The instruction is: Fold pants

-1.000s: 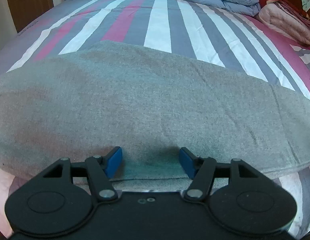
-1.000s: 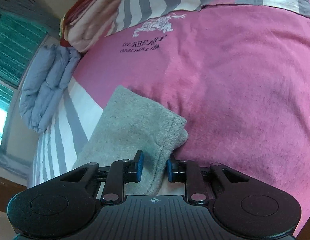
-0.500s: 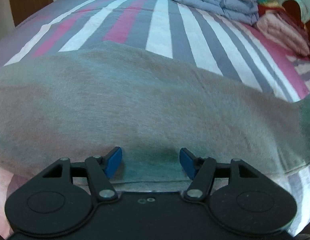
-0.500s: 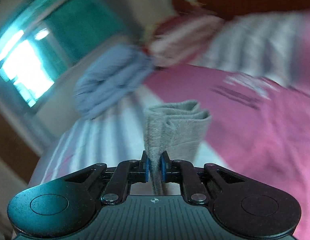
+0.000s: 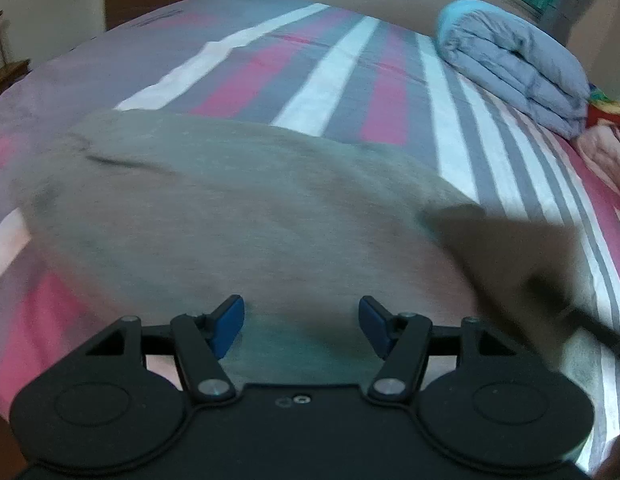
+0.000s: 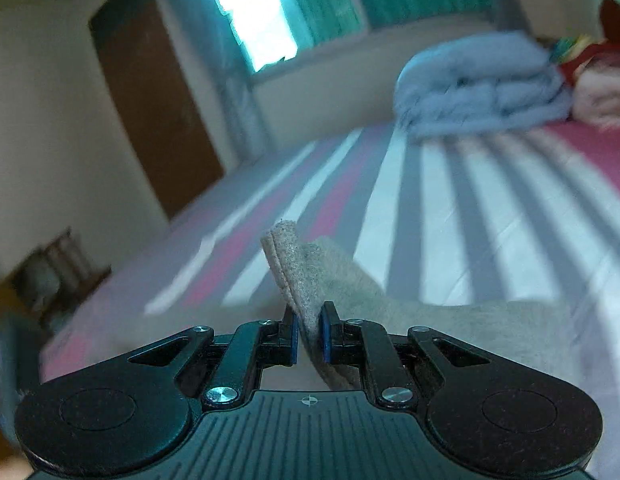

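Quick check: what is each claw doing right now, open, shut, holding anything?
Left claw: open, over the grey pants, gripping nothing.
Right claw: shut on a pants hem, lifted off the striped bed.

Striped bed, brown door, bright window

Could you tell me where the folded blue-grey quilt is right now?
The quilt lies at the striped bed's far right in both views, beside pink bedding.
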A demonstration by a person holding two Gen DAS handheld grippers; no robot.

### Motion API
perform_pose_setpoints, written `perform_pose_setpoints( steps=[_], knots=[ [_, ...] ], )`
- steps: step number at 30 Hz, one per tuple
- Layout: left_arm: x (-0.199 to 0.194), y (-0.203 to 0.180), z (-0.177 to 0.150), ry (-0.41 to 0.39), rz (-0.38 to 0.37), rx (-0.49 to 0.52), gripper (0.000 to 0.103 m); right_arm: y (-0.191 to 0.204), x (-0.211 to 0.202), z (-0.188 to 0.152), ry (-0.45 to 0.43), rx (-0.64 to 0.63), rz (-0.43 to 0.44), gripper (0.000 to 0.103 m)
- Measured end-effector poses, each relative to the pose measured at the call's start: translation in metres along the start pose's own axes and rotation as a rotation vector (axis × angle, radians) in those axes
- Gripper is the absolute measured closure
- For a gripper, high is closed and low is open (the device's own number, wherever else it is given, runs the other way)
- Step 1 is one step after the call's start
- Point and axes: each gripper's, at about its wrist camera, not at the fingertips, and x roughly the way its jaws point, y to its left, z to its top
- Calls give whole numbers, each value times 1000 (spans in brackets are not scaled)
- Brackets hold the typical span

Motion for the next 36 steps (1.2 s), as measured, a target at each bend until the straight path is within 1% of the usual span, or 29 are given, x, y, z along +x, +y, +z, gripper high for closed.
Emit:
perform_pose_setpoints(
  steps=[3,4,5,6,7,8,10,11,12,13,14,15,16,17,20,21,23,25,26,28,30,31,33,35,36],
  knots=[
    [-3,12,0,2,10,-21,48,9,39,-32,150,2,-21,91],
    [-4,13,0,1,11,-22,48,12,46,-39,194,-20,-41,85],
    [-5,13,1,0,11,-22,48,16,51,-45,224,-38,-53,72],
    [-4,13,2,-1,12,-23,48,16,51,-45,233,-38,-31,63],
    [-4,13,4,-2,12,-26,48,17,49,-45,226,-21,4,49],
    [-4,13,4,-1,9,-30,48,16,44,-41,218,2,39,45],
    [-7,11,3,5,-7,-32,47,11,32,-29,197,49,111,45],
    [-7,9,3,10,-16,-28,47,4,24,-22,164,78,132,45],
    [-8,5,3,14,-28,-22,47,-1,19,-15,137,86,114,45],
    [-8,0,2,18,-42,-15,47,-10,14,-7,109,75,58,45],
    [-7,-5,3,25,-52,-8,47,-22,12,-1,81,47,-29,45],
    [-6,-9,3,33,-65,-4,47,-31,11,0,69,12,-108,45],
    [-4,-16,4,44,-91,4,47,-41,12,2,72,-14,-169,45],
    [-2,-22,4,56,-111,12,47,-54,12,2,79,-14,-203,45],
    [11,-38,4,108,-142,13,47,-90,2,-1,68,82,-239,45],
    [15,-41,3,125,-145,7,48,-100,0,-3,63,101,-246,45],
    [23,-44,0,162,-160,-17,55,-111,-4,-8,61,127,-251,45],
    [32,-44,-3,202,-187,-59,69,-122,-7,-10,63,166,-251,45],
    [33,-44,-5,211,-193,-76,69,-127,-5,-12,66,189,-242,45],
    [37,-43,-5,221,-191,-99,69,-123,-26,-20,69,230,-228,45],
    [32,-40,-6,236,-177,-141,64,-126,-27,-21,66,252,-217,45],
    [30,-37,-5,244,-184,-165,60,-122,-35,-24,62,249,-210,45],
    [30,-37,-4,252,-214,-182,60,-124,-36,-22,59,246,-204,45],
    [25,-35,-3,222,-231,-222,62,-126,-41,-27,59,256,-198,45],
    [21,-35,-1,198,-227,-229,62,-127,-40,-26,59,264,-195,45]
  ],
)
